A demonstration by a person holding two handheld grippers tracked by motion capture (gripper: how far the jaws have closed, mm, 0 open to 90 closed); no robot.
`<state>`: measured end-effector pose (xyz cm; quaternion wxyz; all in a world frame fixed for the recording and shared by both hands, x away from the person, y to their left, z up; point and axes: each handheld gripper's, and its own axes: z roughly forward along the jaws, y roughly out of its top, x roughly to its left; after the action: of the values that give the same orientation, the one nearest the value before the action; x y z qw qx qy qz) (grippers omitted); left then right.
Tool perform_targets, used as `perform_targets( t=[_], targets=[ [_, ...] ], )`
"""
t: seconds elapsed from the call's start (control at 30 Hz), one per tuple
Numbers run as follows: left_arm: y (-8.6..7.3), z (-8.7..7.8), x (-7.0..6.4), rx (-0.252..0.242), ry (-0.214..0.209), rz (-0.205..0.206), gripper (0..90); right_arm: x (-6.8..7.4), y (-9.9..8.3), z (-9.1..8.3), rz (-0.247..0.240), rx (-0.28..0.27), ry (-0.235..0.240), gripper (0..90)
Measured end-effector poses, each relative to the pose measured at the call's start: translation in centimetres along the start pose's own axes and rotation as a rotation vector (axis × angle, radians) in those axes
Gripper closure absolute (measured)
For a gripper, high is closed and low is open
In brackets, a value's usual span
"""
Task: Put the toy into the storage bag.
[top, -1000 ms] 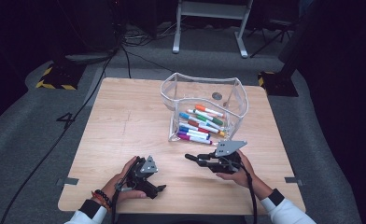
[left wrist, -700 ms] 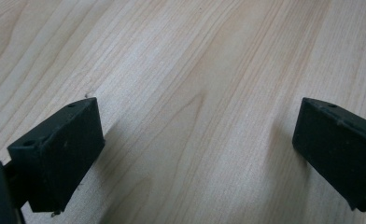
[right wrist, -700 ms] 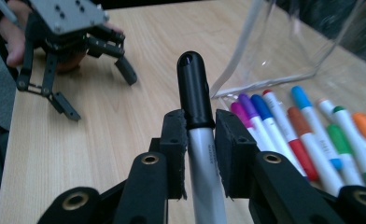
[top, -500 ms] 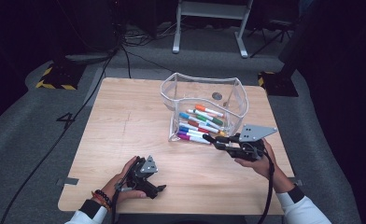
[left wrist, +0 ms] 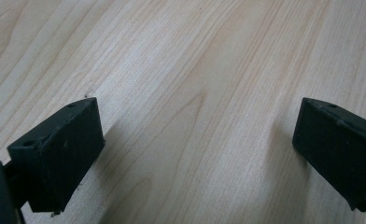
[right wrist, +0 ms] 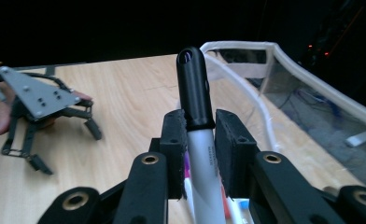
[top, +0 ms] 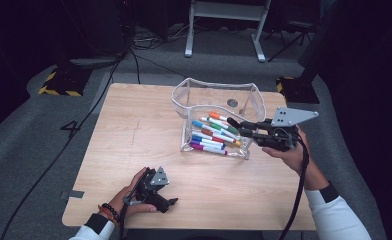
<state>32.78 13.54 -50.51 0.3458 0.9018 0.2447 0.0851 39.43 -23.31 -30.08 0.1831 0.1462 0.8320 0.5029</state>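
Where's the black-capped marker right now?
In the right gripper view the black-capped marker is clamped between the right gripper's jaws; in the high view it sits at the table's right, over the clear bin's right edge.

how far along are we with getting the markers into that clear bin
Mostly done: many coloured markers already lie in the clear plastic bin. In hand: the right gripper clamps a black-capped white marker at the bin's rim. Left: dropping it in. The left gripper rests open on the wooden table.

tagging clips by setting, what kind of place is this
Probably a lab or studio set up for recording: a lone wooden table on grey carpet, cables across the floor, hazard-striped tape, and a metal stand in a dark room.
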Motion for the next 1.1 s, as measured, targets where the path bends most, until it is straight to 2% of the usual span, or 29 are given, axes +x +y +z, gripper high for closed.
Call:
perform_targets(
  t=[0.2, 0.27, 0.47, 0.5, 0.53, 0.57, 0.77, 0.9, 1.1],
  targets=[
    [0.0, 0.0, 0.0, 0.0, 0.0, 0.0, 2.2, -1.8, 2.0, 0.3, -0.006, 0.0, -0.011, 74.4],
    [0.0, 0.0, 0.0, 0.0, 0.0, 0.0, 2.2, -3.0, 2.3, 0.5, 0.02, -0.006, -0.005, 74.4],
    [0.0, 0.0, 0.0, 0.0, 0.0, 0.0, 2.2, -5.9, 3.4, 1.5, 0.036, 0.017, -0.043, 74.4],
    [0.0, 0.0, 0.0, 0.0, 0.0, 0.0, 2.2, -6.5, 3.4, 1.8, 0.056, 0.014, -0.04, 74.4],
    [0.0, 0.0, 0.0, 0.0, 0.0, 0.0, 2.2, -6.8, 3.4, 2.1, 0.056, 0.017, -0.04, 74.4],
    [0.0, 0.0, 0.0, 0.0, 0.0, 0.0, 2.2, -7.1, 3.5, 2.5, 0.047, 0.036, -0.055, 74.3],
    [0.0, 0.0, 0.0, 0.0, -0.001, 0.001, 2.1, -8.7, 3.4, 4.7, 0.054, 0.107, -0.074, 74.4],
    [0.0, 0.0, 0.0, 0.0, -0.001, 0.001, 2.1, -9.6, 3.4, 6.1, 0.043, 0.17, -0.105, 74.4],
    [0.0, 0.0, 0.0, 0.0, -0.001, 0.001, 2.1, -10.2, 2.8, 7.8, 0.04, 0.257, -0.122, 74.4]
  ],
)
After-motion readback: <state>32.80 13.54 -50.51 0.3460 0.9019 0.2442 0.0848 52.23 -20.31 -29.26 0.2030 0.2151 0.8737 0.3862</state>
